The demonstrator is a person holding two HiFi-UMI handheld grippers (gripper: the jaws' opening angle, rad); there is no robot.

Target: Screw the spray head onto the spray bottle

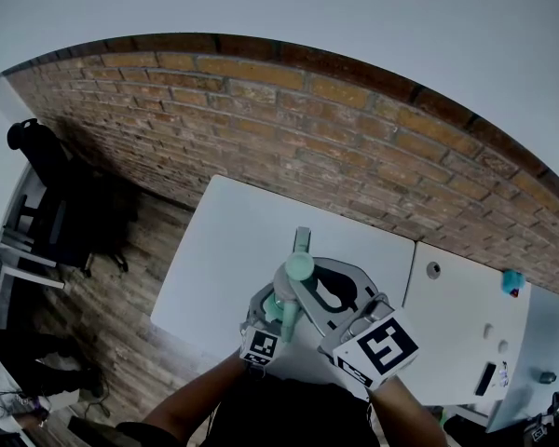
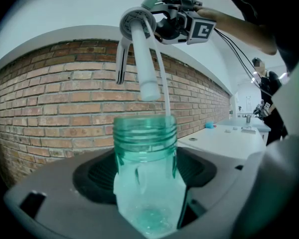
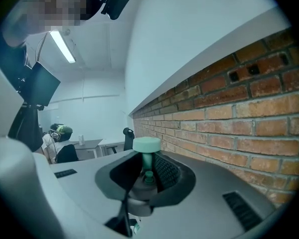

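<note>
The left gripper (image 2: 145, 203) has its jaws pinched on the green spray bottle (image 2: 144, 133), which stands upright over the white desk (image 1: 228, 250). The right gripper (image 3: 145, 178) clamps the spray head (image 2: 135, 24) just above the open neck, and its thin tube (image 2: 164, 83) hangs down to the rim
</note>
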